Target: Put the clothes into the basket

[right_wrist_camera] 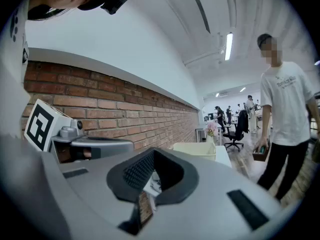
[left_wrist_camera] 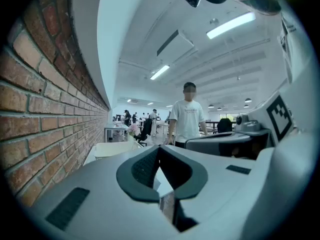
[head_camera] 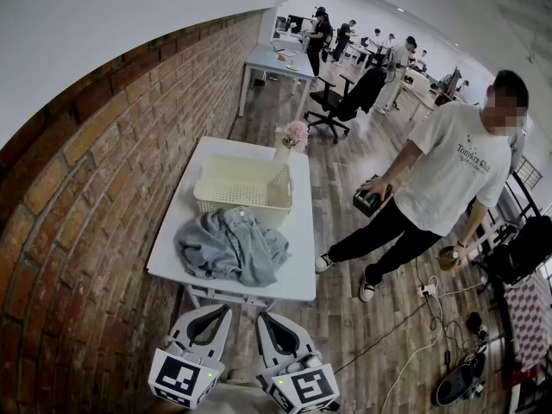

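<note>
A crumpled grey-blue garment lies on the near half of the white table. Behind it stands a cream plastic basket, with nothing showing inside; its rim shows in the left gripper view and the right gripper view. My left gripper and right gripper hang side by side just short of the table's near edge, both pointing at the garment. Each has its jaws closed together with nothing between them, as the left gripper view and right gripper view show.
A brick wall runs along the table's left side. A vase of pink flowers stands at the table's far right corner. A person in a white T-shirt stands on the wooden floor to the right, holding a small box. Cables lie on the floor.
</note>
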Tool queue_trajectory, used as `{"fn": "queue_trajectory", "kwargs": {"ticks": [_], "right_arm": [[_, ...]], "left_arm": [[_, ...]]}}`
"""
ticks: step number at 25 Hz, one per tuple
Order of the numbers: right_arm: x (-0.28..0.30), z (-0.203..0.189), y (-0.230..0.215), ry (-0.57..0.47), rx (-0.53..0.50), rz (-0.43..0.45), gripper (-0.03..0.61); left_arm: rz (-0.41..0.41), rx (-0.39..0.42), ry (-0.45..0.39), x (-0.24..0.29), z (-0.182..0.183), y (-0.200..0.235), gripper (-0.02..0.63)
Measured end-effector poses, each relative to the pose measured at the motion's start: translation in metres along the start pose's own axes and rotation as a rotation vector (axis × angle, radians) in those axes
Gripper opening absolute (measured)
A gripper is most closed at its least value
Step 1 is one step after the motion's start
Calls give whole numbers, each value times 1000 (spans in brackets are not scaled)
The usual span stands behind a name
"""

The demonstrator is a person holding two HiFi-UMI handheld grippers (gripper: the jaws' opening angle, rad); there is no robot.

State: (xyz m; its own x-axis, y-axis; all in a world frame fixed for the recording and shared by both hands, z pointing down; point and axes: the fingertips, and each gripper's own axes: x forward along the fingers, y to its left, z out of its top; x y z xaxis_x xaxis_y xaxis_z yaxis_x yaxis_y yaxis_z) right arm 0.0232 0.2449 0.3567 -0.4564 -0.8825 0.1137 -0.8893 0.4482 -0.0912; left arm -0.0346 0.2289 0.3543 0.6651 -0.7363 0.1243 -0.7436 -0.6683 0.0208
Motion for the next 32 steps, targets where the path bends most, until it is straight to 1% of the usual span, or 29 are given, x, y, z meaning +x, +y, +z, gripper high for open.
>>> {"fn": "queue_trajectory", "kwargs": {"ticks": [12, 16, 20, 24, 28, 32], "right_arm": [[-11, -5, -15, 5, -1, 27, 6], [-15, -9, -21, 5, 0, 45, 6], [-17, -14, -26, 8, 19, 58, 6], [-20, -16, -28, 12, 25, 67, 6], [-19, -20, -29, 14, 45, 71, 6], [-17, -19, -29, 13, 46, 79, 6]], "left_arm": [[21, -4, 5, 10, -4, -17, 6], [38, -27, 4, 11, -12, -23, 6], [45, -24, 19, 14, -17, -28, 6], [60, -26, 13, 14, -18, -29, 6], [69, -33, 38, 12, -21, -29, 6], [73, -30, 41, 15, -20, -25, 6]]}}
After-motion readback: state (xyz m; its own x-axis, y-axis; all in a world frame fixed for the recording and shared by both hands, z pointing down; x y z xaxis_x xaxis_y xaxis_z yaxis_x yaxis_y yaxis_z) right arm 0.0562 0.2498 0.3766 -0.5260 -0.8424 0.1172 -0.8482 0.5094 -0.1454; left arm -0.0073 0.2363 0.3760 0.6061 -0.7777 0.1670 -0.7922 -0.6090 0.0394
